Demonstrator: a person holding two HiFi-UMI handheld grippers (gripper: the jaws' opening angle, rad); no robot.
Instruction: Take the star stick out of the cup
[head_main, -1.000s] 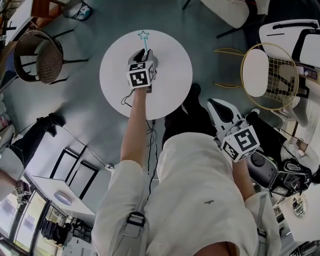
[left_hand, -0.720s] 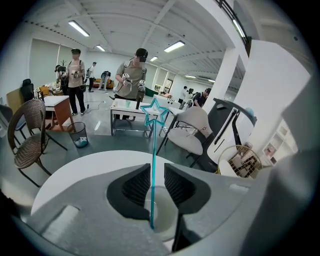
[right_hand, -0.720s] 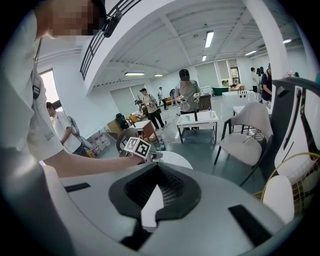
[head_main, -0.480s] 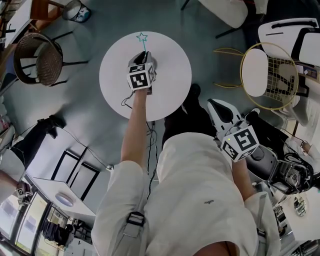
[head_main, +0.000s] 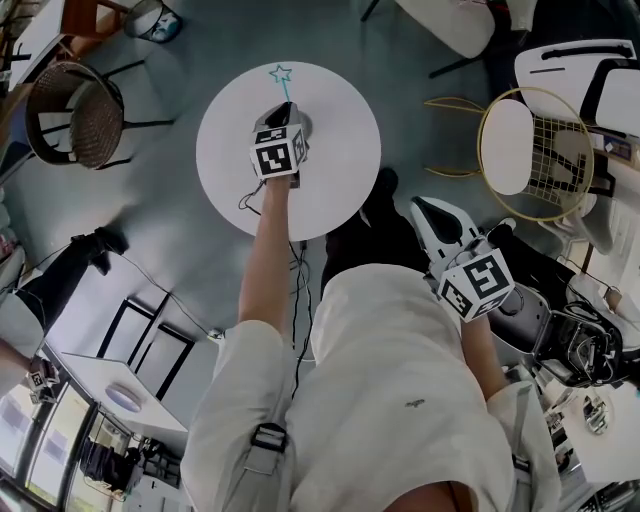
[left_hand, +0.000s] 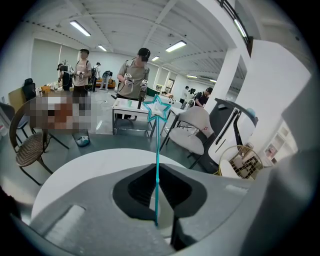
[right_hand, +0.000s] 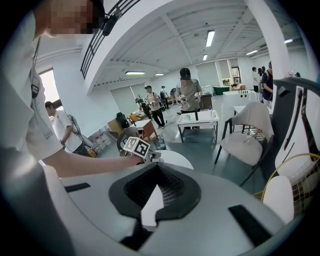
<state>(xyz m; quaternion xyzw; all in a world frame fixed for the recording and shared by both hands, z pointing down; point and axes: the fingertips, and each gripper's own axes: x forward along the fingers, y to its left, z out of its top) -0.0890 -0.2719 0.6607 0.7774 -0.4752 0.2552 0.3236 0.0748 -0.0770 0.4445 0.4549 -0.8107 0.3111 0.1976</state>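
1. The left gripper (head_main: 280, 118) is over the round white surface (head_main: 340, 190), a little toward 11 o'clock from its middle. In the left gripper view its fingers (left_hand: 137, 187) are pressed together on the thin teal shaft of the star stick (left_hand: 157, 150).

2. In that view the shaft runs straight out along the fingers, and the open star is well clear of the tips at 12 o'clock. From the head view the star is above the surface's rim at 12 o'clock.

3. No view shows the cup clearly. The left gripper and its marker cube (head_main: 277, 158) cover the spot where the shaft's lower end would be. I cannot tell whether that end is inside the cup or already free of it.

4. The right gripper (head_main: 432, 218) is off the surface at about 4 o'clock from it, close to the person's body. Its fingers (right_hand: 172, 187) are drawn together with nothing between them, so it has no part in the grasp.

5. My judgement is that the grasp is done and secure. What is left is to confirm the lift, carrying the stick up and away until its lower end is plainly clear of the cup.
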